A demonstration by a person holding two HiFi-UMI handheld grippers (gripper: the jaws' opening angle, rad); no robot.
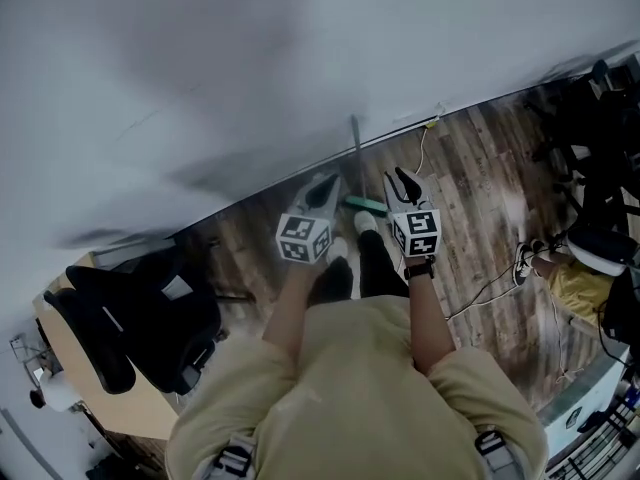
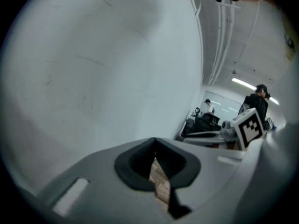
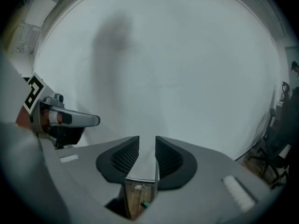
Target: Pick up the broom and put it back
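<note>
Green broom stands against wall, right tool jaws apart.

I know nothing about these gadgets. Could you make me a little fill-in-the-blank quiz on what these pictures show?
1. The broom stands upright against the white ___.
2. The jaws of the right hand-held gripper stand ___, clamping nothing.
3. The black chair is on the person's ___ side.
4. The floor is laid with ___ planks.
Missing words: wall; open; left; wooden.
</note>
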